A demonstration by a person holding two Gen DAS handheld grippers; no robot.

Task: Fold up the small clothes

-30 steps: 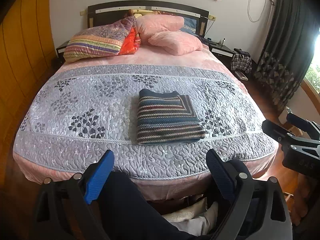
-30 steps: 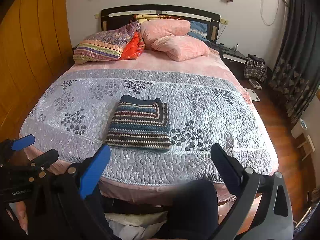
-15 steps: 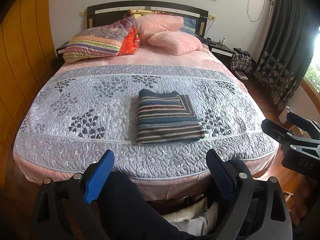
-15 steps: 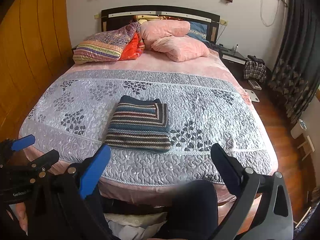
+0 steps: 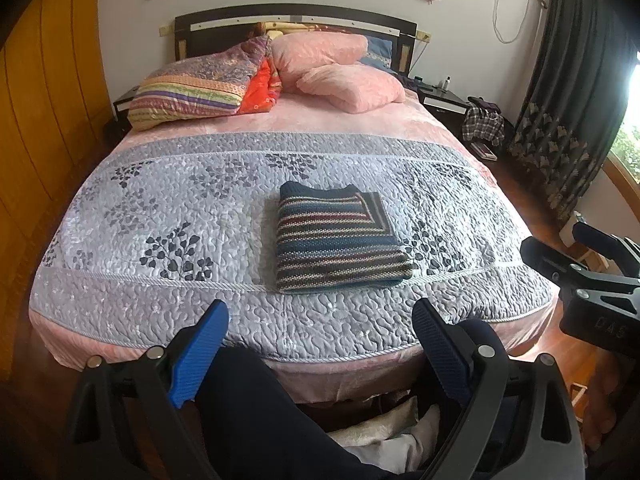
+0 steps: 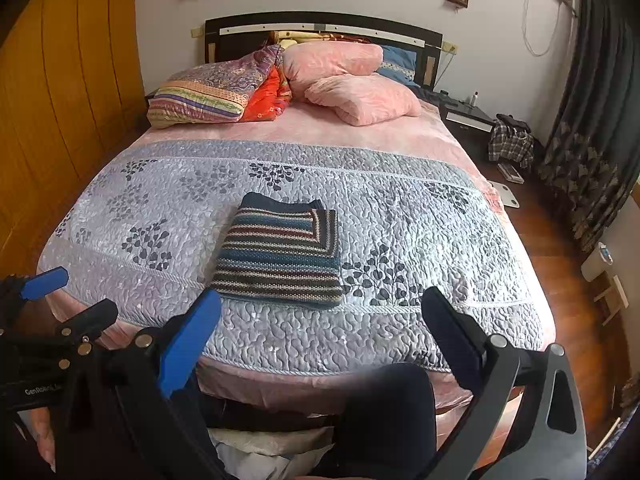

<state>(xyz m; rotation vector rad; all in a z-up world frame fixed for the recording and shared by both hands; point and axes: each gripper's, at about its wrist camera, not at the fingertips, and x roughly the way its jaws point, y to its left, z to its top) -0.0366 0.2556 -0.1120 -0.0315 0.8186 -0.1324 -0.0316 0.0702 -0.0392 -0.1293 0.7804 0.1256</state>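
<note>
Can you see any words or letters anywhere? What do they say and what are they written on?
"DAS": faint letters on the black body of the right gripper, seen from the left wrist camera.
"GenRobot": small white print, cut off after that, on the black body of the left gripper, seen from the right wrist camera.
Nothing readable on the folded striped sweater, the bedspread or the walls.

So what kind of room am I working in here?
A home bedroom, by the look of it: a large bed with a dark headboard and pink pillows, a nightstand beside it, and dark curtains at a window. A folded striped sweater lies on the quilt.
</note>
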